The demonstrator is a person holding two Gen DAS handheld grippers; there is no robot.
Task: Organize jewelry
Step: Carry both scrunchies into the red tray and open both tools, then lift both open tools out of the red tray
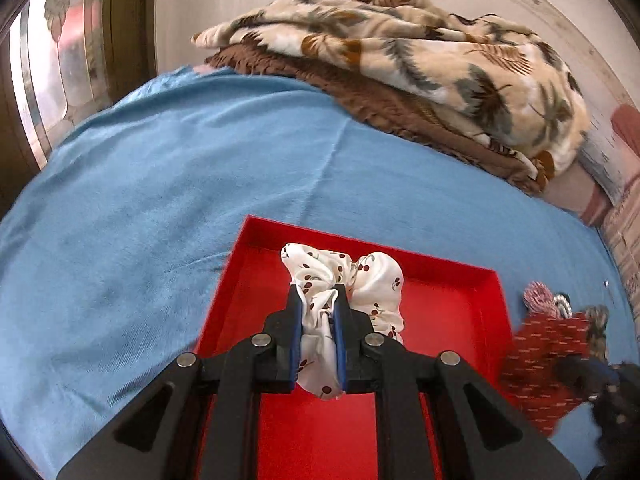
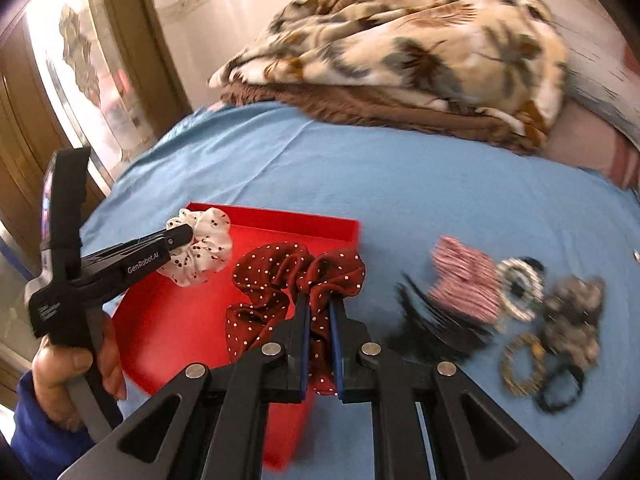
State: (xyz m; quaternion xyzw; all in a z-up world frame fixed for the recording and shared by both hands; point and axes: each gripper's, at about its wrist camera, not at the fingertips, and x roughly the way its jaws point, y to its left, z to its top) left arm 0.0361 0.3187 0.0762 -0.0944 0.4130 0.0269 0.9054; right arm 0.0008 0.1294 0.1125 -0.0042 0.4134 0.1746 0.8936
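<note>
While both grippers clamp soft, light scrunchies, we hold the white cherry-print scrunchie (image 1: 344,280) and red polka-dot scrunchie (image 2: 296,280) by bunched fabric folds over the red tray (image 1: 440,308).

one red tray (image 2: 256,216), two held scrunchies (image 2: 280,280), two blankets (image 2: 400,52).

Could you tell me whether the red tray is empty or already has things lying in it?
Empty: the red tray floor shows bare. Both scrunchies hang above it, clamped in grippers.
</note>
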